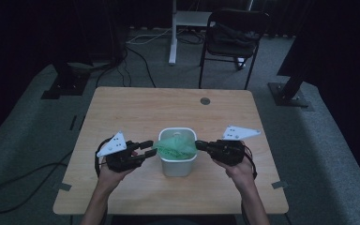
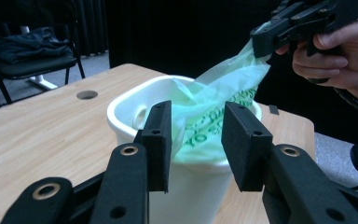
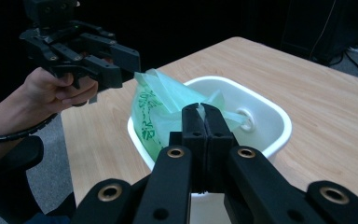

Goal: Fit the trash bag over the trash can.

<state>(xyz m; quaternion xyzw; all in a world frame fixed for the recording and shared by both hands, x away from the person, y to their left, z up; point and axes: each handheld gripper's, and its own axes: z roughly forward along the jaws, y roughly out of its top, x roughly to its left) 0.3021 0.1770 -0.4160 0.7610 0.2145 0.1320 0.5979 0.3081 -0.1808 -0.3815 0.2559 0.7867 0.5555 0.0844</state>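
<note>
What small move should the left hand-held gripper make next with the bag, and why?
Probably close the left hand-held gripper on the bag edge. Its jaws stand open around the film over the bin rim, while the right hand-held gripper already pinches the opposite edge.

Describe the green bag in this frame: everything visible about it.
The green bag is thin, translucent pale-green plastic film with darker green print on one side, crumpled and half opened. It sits in the white bin in the middle of the table, its edges pulled up and out above the rim. The right hand-held gripper pinches one edge with shut jaws. The left hand-held gripper has open jaws on either side of the opposite edge, not pressing it.
</note>
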